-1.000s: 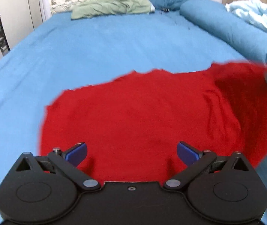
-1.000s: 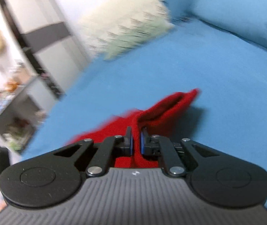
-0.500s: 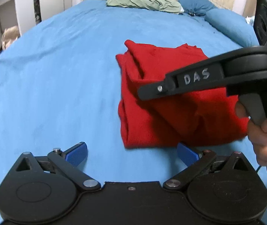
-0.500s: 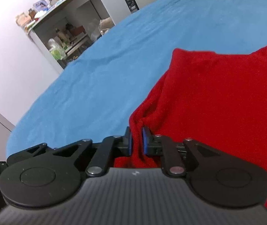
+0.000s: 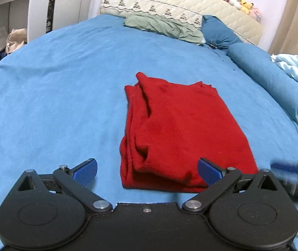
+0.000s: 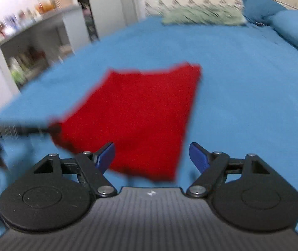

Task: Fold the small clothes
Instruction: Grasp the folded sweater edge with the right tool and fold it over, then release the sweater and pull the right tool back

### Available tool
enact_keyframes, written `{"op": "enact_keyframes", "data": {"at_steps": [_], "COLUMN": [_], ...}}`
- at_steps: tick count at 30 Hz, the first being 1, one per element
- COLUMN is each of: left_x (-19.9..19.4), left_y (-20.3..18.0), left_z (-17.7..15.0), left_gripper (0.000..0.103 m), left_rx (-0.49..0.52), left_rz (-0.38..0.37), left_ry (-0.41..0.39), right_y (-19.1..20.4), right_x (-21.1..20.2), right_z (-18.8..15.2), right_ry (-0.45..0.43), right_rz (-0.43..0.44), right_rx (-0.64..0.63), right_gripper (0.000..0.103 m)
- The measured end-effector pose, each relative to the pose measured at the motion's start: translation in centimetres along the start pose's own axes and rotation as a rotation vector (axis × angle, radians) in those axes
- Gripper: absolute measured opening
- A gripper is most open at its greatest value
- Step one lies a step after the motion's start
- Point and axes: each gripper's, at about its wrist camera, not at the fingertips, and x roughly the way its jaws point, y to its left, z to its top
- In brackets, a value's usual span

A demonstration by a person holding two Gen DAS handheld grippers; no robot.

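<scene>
We see a red cloth [image 5: 182,129] lying folded in a rough rectangle near the middle of the bed [image 5: 54,87], well apart from the pillows [image 5: 163,27] at the head edge. Our left hand-held gripper [image 5: 148,170] is wide open and holds nothing, just before the cloth's near edge. Our right hand-held gripper [image 6: 152,155] is also wide open and empty, over the cloth's near corner; that view is blurred.
</scene>
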Motion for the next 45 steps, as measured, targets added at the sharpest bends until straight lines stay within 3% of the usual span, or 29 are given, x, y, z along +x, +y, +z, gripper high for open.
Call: {"op": "enact_keyframes", "data": {"at_steps": [3,6,10,17,20,24,27,30,33,36,40,45], "left_x": [0.7,0.9,1.2,1.6,2.3,3.2,2.8,1.1,-0.5,0.5,4.8,8.2], "left_y": [0.1,0.3,0.6,2.2,2.7,3.2,2.5,1.9,1.0,0.6,1.2,2.5], "left_z": [-0.2,-0.5,-0.6,-0.7,-1.0,-1.6,-1.5,-0.8,1.0,3.5,5.8,5.5], "left_gripper": [0.103,0.103,0.103,0.103,0.099,0.099,0.097,0.096,0.102,0.103,0.103,0.092], "left_rx": [-0.005,0.001,0.0,-0.016,0.015,0.032,0.039,0.026,0.056,0.053,0.01,-0.054], "left_rz": [0.02,0.039,0.055,0.088,0.143,0.153,0.167,0.126,0.09,0.033,-0.02,-0.082], "left_ry": [0.004,0.009,0.004,0.005,0.04,0.062,0.065,0.044,-0.023,-0.019,0.074,0.148], "right_y": [0.7,0.8,1.2,0.4,-0.5,-1.9,-2.4,-3.0,-3.9,-4.9,-6.7,-8.5], "right_x": [1.1,1.7,2.6,3.3,2.5,2.8,2.7,1.4,-1.0,-1.6,2.3,8.4], "right_z": [-2.5,-3.6,-3.5,-2.7,-2.6,-3.0,-3.0,-2.0,0.4,4.1,7.9,7.5], "right_ry": [0.031,0.003,-0.054,-0.038,-0.071,-0.033,-0.018,0.008,0.012,0.067,0.176,0.223], "right_rz": [-0.08,-0.109,-0.128,-0.201,-0.262,-0.259,-0.235,-0.144,-0.026,0.058,0.152,0.196], "right_rx": [-0.038,-0.021,0.019,0.053,0.08,0.127,0.13,0.138,0.142,0.155,0.226,0.377], "right_gripper": [0.091,0.09,0.09,0.089,0.088,0.088,0.088,0.088,0.091,0.097,0.098,0.087]}}
